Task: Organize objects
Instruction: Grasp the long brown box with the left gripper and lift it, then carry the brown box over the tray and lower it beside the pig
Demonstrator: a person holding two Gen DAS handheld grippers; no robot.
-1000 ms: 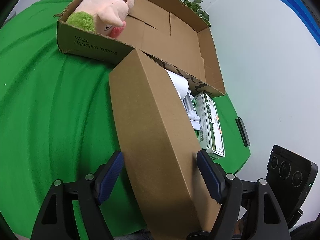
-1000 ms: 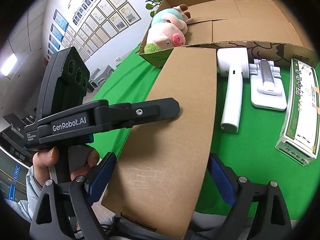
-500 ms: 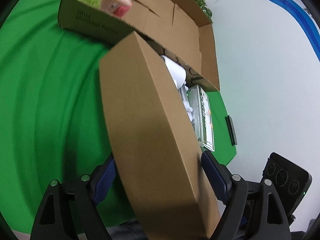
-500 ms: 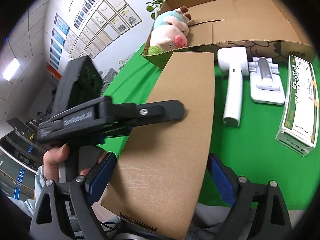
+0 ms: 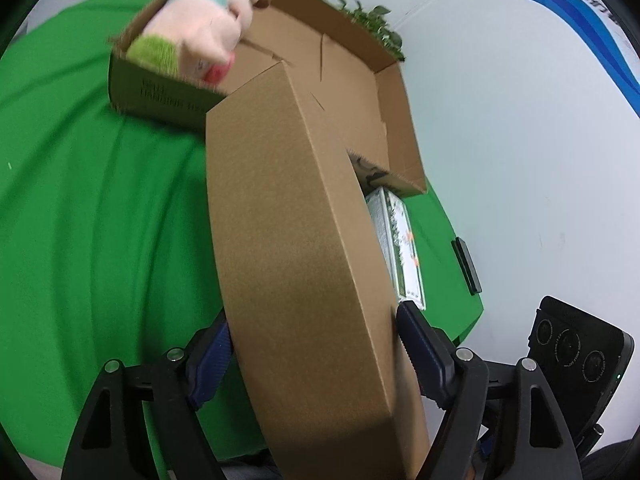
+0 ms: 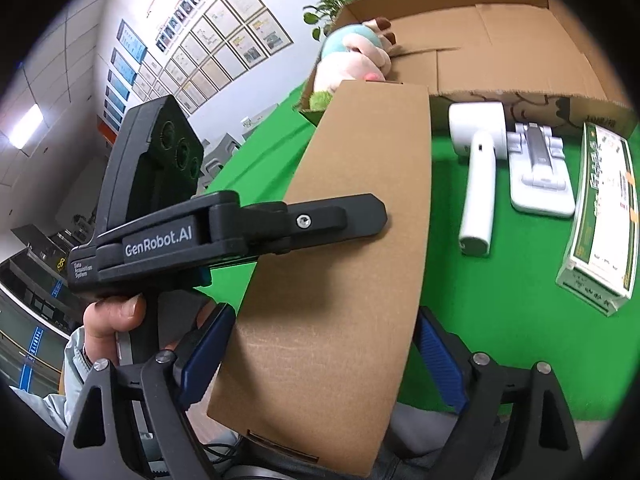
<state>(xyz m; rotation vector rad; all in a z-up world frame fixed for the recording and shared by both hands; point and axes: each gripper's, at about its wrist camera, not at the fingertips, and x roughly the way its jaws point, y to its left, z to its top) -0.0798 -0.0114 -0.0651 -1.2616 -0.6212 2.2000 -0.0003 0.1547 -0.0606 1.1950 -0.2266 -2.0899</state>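
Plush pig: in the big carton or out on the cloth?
In. The pig lies inside the open carton, at its left end, head over the front wall.

The right gripper has both blue pads pressed against the sides of a flat brown box, and the left gripper clamps the box from the left edge. On the green table lie a white dryer, a white stand and a green-and-white carton. Beyond them a plush pig rests in a large open box.
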